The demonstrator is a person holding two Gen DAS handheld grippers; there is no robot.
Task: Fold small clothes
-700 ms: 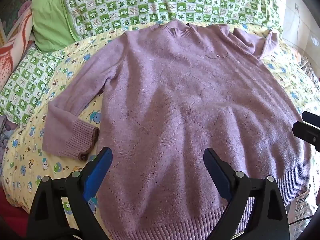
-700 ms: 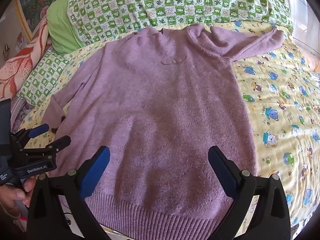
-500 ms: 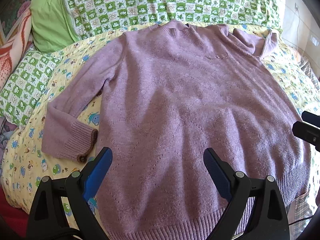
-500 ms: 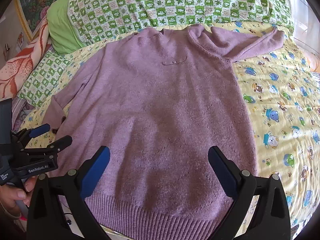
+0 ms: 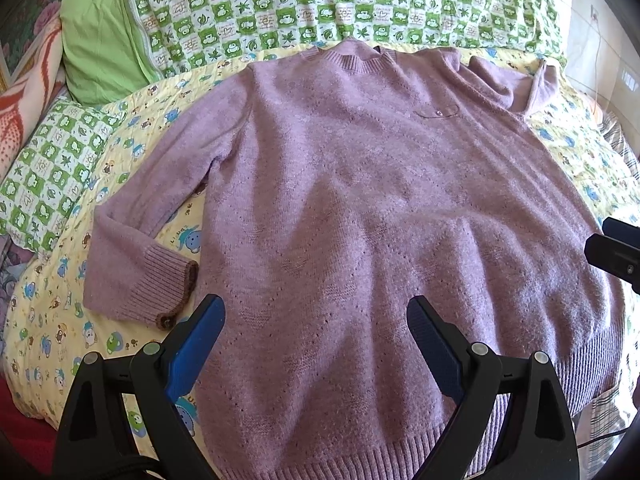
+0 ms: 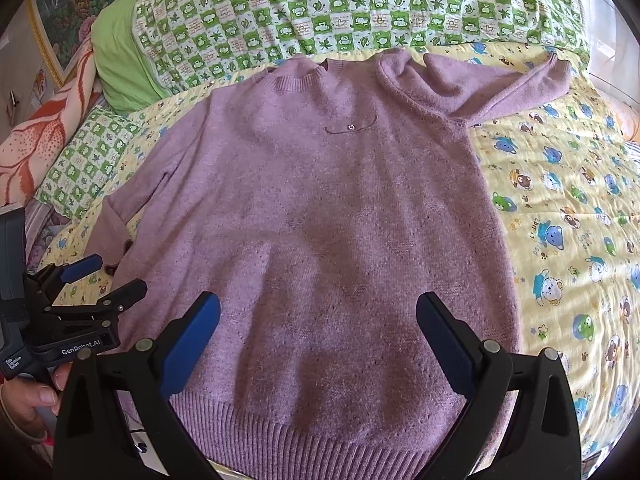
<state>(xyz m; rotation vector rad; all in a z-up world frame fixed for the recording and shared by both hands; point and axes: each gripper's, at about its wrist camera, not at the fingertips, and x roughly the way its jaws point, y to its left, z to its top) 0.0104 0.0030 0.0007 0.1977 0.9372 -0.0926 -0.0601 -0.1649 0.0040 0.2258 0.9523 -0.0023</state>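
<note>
Left wrist view: the lilac sweater (image 5: 360, 208) lies spread flat, front up, on the bed, collar (image 5: 352, 58) far and ribbed hem (image 5: 360, 456) near, reaching the bed's near edge. Its left sleeve (image 5: 152, 216) runs down beside the body, the brown-trimmed cuff (image 5: 160, 284) resting on the sheet just left of the body. The other sleeve (image 6: 492, 84) is folded across the far right shoulder and points out to the right, its end near the checked quilt (image 6: 360, 4).

Both tools hover over the hem with fingers spread wide and nothing between them: the left tool (image 5: 316, 332) above the near left half, the right tool (image 6: 318, 328) above the near middle. In the right wrist view the left tool (image 6: 100, 280) shows at the left edge, held by a hand (image 6: 28, 400).

Bare yellow cartoon-print sheet (image 6: 568, 208) lies open to the right of the sweater; a narrower strip shows on the left, bordered by a checked pillow (image 5: 44, 172) and a green pillow (image 5: 100, 36) farther back.
</note>
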